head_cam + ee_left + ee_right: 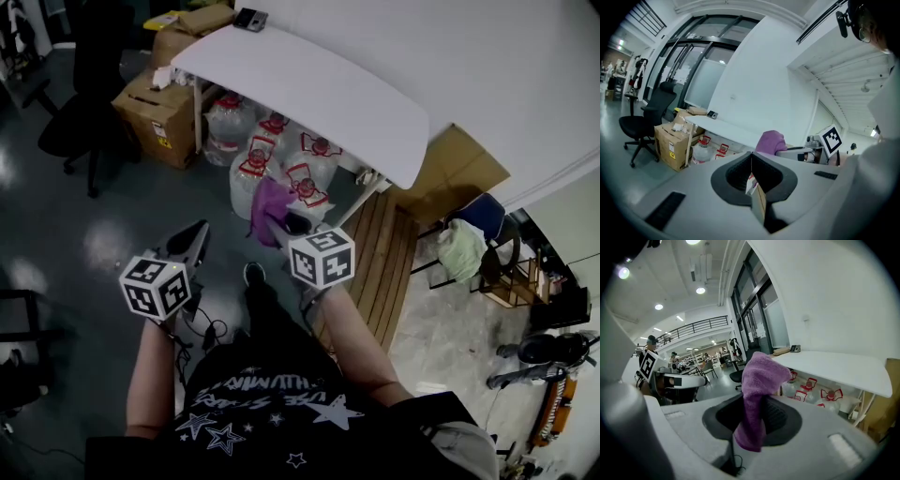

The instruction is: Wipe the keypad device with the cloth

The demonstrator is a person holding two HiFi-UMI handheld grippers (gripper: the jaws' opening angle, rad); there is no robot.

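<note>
The keypad device (250,19) is a small dark unit at the far end of the white table (309,84); it also shows in the left gripper view (711,114) and the right gripper view (795,348). My right gripper (278,225) is shut on a purple cloth (267,204), which sticks up between its jaws (757,390) and hangs below them. My left gripper (199,232) is held beside it with its jaws shut on nothing (751,177). Both are held in the air, well short of the table. The cloth (771,141) is seen from the left gripper too.
Several large water bottles (272,155) stand under the table. Cardboard boxes (155,112) and a black office chair (89,103) are at the left. A slatted wooden board (375,262) lies on the floor at the right, near a chair with a green cloth (464,248).
</note>
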